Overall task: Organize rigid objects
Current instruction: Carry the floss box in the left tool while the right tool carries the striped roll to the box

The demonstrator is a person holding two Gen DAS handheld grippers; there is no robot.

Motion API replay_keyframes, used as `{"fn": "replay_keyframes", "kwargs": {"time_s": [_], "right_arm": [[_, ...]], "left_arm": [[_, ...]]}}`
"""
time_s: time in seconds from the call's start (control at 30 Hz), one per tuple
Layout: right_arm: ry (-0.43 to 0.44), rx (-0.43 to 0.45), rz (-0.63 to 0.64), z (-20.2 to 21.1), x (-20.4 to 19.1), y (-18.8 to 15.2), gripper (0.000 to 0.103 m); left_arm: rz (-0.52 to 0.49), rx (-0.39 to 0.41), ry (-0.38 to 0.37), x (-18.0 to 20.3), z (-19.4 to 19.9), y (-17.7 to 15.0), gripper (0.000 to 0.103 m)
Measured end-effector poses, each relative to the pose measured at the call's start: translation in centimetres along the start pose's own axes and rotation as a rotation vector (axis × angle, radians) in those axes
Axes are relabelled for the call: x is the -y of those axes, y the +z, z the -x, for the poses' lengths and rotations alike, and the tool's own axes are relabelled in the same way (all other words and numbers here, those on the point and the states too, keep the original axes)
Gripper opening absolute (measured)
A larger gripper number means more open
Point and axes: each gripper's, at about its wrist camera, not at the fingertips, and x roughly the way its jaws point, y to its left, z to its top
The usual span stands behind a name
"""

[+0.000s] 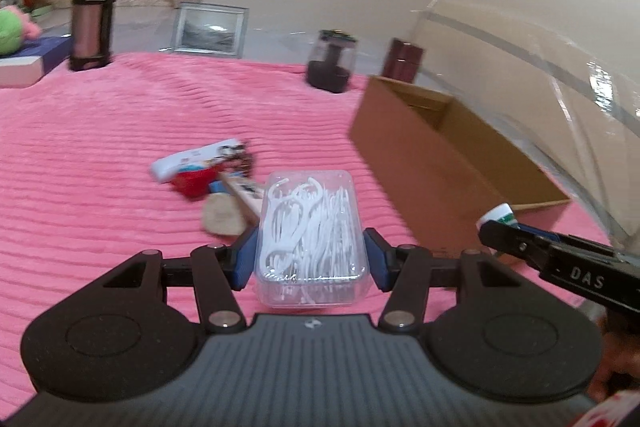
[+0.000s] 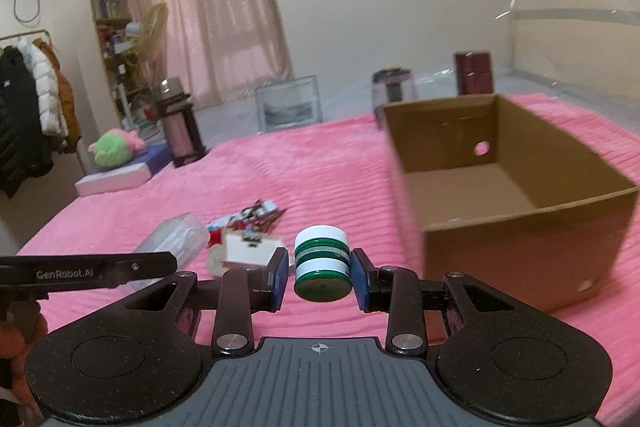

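My left gripper [image 1: 311, 251] is shut on a clear plastic box of white floss picks [image 1: 310, 235] and holds it above the pink blanket. My right gripper [image 2: 320, 267] is shut on a small green-and-white jar [image 2: 321, 263] with a white lid, held above the blanket left of the open cardboard box [image 2: 508, 195]. The jar's top [image 1: 498, 215] and the right gripper's arm also show at the right of the left wrist view, near the cardboard box [image 1: 440, 163]. A small pile of loose items [image 1: 216, 183] lies on the blanket; it also shows in the right wrist view [image 2: 248, 231].
A dark thermos [image 1: 91, 17], a picture frame [image 1: 210, 29], a dark jar [image 1: 330, 65] and a maroon box [image 1: 402, 59] stand along the blanket's far edge. A green plush toy [image 2: 114, 149] lies on a book at the far left. Clear plastic sheeting [image 1: 560, 75] rises behind the box.
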Motion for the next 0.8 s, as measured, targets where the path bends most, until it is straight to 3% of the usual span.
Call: {"fn": "replay_keyframes", "kwargs": {"time_s": [0.43,0.8], "right_arm": [[-0.134,0.073,-0.061,4.2,6.9,0.9,0.03],[-0.209,0.098,-0.043,5.4,11.7,2.3,0.03]], "left_arm": [[-0.119,-0.025,-0.121,8.0,-1.7,0.1,0.051],[-0.191,-0.024,-0.203,12.0,-3.7,1.5,0.051]]}}
